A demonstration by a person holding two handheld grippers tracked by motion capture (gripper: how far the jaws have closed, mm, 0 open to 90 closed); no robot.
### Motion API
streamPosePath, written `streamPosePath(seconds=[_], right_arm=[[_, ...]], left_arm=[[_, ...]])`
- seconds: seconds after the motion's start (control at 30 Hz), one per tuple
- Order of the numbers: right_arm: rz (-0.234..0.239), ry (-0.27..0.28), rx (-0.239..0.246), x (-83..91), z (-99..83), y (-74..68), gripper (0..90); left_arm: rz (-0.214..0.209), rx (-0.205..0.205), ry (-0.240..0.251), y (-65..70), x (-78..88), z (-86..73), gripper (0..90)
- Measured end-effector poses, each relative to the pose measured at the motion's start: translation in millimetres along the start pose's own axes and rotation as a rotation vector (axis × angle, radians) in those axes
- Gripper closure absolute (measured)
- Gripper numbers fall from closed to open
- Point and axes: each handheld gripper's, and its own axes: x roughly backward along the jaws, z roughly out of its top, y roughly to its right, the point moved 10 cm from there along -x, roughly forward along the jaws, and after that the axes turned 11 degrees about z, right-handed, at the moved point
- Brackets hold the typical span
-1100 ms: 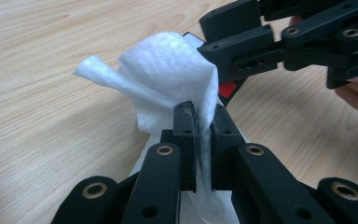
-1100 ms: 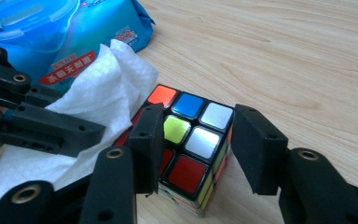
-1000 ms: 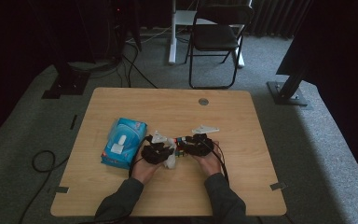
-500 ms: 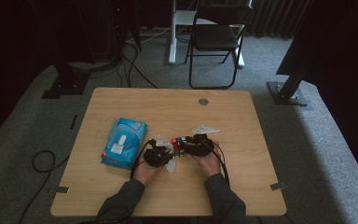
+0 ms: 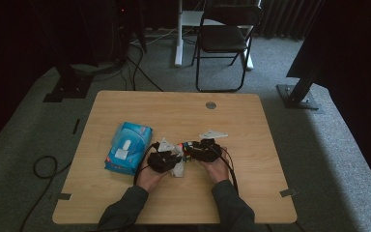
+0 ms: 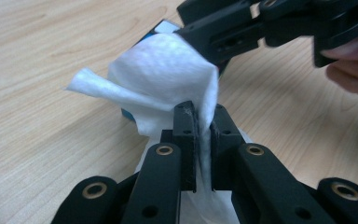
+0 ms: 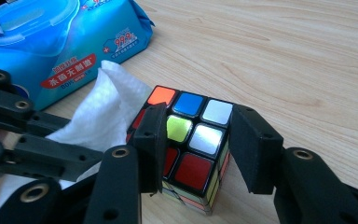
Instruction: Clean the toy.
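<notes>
Little has shifted: left gripper (image 6: 204, 121) still pinches the wipe (image 6: 168, 79) against the cube (image 7: 191, 140) — right gripper (image 7: 198, 144) clamps it between 2 jaws, pack (image 5: 127, 146) beside.

left claw (image 6: 204, 122) clamped shut, right claw (image 7: 198, 149) gripping, side by side

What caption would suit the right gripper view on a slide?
Right gripper clamps a puzzle cube on the wooden table, white wipe against its side, blue wipes pack behind.
</notes>
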Motion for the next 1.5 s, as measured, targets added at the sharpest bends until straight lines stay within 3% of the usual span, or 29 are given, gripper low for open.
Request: streamPosePath(seconds=[0.13,0.2,0.4,0.47,0.63,0.87,1.0,1.2,1.37,1.5], right_arm=[[0.001,0.0,-0.001,0.0,0.0,0.0,57.1],[0.001,0.001,-0.002,0.0,0.0,0.0,57.1],[0.0,0.001,-0.002,0.0,0.0,-0.1,57.2],[-0.001,0.001,0.0,0.0,0.0,0.0,57.2],[-0.001,0.001,-0.001,0.0,0.0,-0.1,57.1],[0.0,0.002,-0.001,0.0,-0.1,0.0,57.2],[0.0,0.003,-0.003,0.1,-0.2,-0.1,57.1],[-0.002,0.004,-0.002,0.1,-0.2,-0.1,57.2],[0.002,0.011,-0.004,0.1,-0.5,0.2,57.2],[0.0,0.012,-0.006,0.0,-0.4,0.1,57.2]], left_arm=[[-0.016,-0.002,0.006,-1.1,-1.0,-3.4,84.1],[0.008,-0.008,-0.007,-2.4,-3.4,-7.1,84.1],[0.019,0.017,-0.07,-5.4,-20.7,-21.3,84.2],[0.011,0.042,-0.073,-8.4,-24.2,-22.5,84.1],[0.026,0.053,-0.088,-13.6,-27.6,-20.4,83.7],[0.009,0.094,0.029,-20.1,-8.0,6.5,83.5],[0.016,0.091,0.074,-21.2,-2.1,19.7,83.4],[0.049,0.089,0.022,-23.6,-12.0,12.8,83.6],[0.043,0.106,0.01,-25.2,-14.5,7.2,84.6],[0.044,0.111,-0.032,-23.2,-24.5,-5.5,85.2]])
